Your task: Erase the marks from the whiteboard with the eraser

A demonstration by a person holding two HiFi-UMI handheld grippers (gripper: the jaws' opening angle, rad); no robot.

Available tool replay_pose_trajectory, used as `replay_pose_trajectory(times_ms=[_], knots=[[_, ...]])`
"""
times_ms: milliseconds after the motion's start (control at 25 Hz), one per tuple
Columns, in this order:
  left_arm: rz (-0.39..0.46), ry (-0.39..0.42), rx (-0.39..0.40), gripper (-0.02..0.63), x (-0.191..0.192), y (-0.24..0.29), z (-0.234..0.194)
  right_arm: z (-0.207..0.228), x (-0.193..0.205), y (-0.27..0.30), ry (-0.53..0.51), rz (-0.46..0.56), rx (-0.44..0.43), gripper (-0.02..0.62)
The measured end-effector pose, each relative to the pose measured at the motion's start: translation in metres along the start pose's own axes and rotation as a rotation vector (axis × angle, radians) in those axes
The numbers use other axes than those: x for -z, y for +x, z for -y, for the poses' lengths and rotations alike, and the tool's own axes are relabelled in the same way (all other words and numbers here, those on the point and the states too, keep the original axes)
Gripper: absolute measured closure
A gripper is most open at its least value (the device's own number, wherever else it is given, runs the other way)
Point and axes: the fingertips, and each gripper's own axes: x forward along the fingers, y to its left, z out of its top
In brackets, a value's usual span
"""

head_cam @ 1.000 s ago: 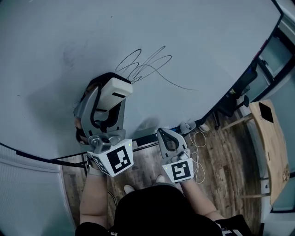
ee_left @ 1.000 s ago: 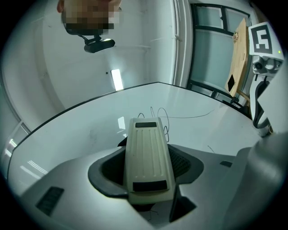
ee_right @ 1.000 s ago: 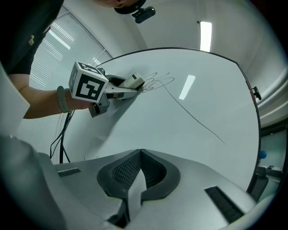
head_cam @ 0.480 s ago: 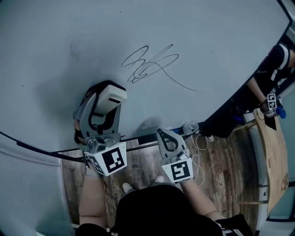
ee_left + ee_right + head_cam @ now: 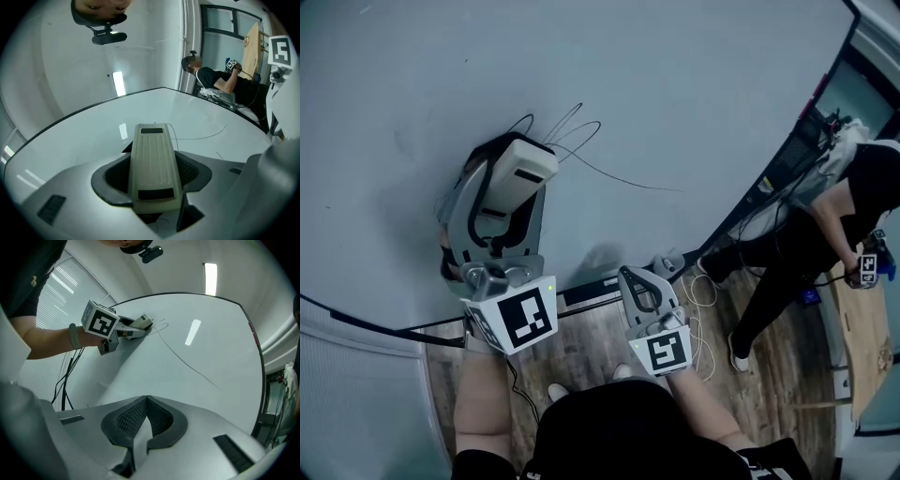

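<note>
The left hand-held gripper (image 5: 508, 192) pinches the eraser (image 5: 527, 165) across its long sides and holds it against the whiteboard (image 5: 694, 84), at the left end of the scribble (image 5: 574, 125). A few thin loops show just past the eraser's far end. A long tail line (image 5: 630, 181) trails away from them toward the board's right edge. The right hand-held gripper (image 5: 146, 420) is pressed together on nothing and waits low, near the board's lower edge. The job looks barely started, and the likely trouble is coverage. The tail is thin and runs well clear of the eraser, so a short scrub over the loops alone would leave it behind. Pressure is the other worry: the jaws catch only the eraser's sides, and a hard sideways push could twist it in the grip or tip it onto one edge, leaving streaks instead of a clean pass. A person (image 5: 825, 220) stands beyond the board's right edge, well apart from the work.
</note>
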Motion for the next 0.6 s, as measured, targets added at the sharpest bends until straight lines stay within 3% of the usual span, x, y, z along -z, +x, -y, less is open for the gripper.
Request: replay_pose_trajectory(times_ms=[280, 480, 600], knots=[[0.028, 0.014, -0.012, 0.341, -0.042, 0.036, 0.012, 0.047, 0.012, -0.037, 0.021, -0.023, 0.099, 0.568], [0.063, 0.023, 0.015, 0.344, -0.072, 0.068, 0.042, 0.083, 0.03, -0.062, 0.039, -0.044, 0.189, 0.567], [0.063, 0.069, 0.045, 0.344, -0.086, 0.079, 0.06, 0.092, 0.033, -0.073, 0.053, -0.05, 0.223, 0.568]])
